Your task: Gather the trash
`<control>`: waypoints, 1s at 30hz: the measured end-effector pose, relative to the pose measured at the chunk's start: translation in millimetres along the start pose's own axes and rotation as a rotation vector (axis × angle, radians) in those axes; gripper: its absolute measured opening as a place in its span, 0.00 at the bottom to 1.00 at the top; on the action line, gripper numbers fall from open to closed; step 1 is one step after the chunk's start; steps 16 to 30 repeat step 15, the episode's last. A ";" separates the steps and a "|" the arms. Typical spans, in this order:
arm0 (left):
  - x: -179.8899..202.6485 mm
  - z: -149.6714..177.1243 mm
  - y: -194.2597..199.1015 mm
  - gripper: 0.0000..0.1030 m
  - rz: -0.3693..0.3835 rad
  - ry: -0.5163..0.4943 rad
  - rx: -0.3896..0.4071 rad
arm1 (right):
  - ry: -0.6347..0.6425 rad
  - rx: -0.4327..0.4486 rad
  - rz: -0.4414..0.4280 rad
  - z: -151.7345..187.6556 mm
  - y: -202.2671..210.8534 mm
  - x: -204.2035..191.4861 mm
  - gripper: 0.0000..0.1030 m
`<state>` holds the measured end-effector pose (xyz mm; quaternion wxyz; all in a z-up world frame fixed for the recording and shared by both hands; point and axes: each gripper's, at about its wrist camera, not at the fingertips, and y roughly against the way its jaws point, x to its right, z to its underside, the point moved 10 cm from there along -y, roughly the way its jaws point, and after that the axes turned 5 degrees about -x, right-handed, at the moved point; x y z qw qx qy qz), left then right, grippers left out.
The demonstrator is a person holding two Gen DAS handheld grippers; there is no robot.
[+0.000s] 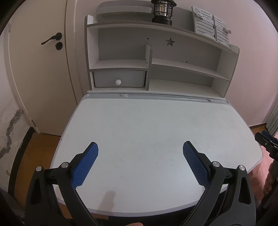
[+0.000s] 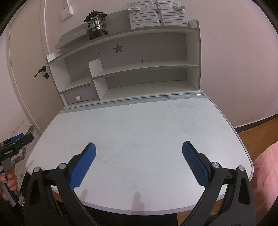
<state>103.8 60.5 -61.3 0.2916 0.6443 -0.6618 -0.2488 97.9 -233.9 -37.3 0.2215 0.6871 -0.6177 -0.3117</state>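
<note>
Left wrist view: the left gripper point(image 1: 140, 149), black w/ blue ribbed pads, hangs over a pale grey rounded desk top point(image 1: 156, 121), jaws wide apart, holding nothing. White shelf unit point(image 1: 156, 57) behind, black lantern point(image 1: 162, 11) on top.

Right wrist view: the right gripper point(image 2: 139, 149) is likewise spread and unloaded above the same desk. No trash shows anywhere (nor any bin), so collection looks either finished or not started; can't tell which.

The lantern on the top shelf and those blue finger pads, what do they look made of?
The lantern looks like black-painted metal caging a clear globe, glass or plastic; the highlights suggest so. The blue pads look like rubber or soft plastic, matte, with a fine grid texture and ridged edges. Both grippers are open.
</note>
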 end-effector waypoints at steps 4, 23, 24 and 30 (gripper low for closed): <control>1.3 -0.7 1.3 0.92 -0.010 -0.014 0.014 | -0.001 0.000 0.000 0.0 -0.1 -0.2 0.93; 2.4 0.4 -1.0 0.92 0.003 -0.004 -0.009 | 0.002 -0.001 -0.001 0.4 0.3 0.3 0.93; 2.4 0.4 -1.0 0.92 0.003 -0.004 -0.009 | 0.002 -0.001 -0.001 0.4 0.3 0.3 0.93; 2.4 0.4 -1.0 0.92 0.003 -0.004 -0.009 | 0.002 -0.001 -0.001 0.4 0.3 0.3 0.93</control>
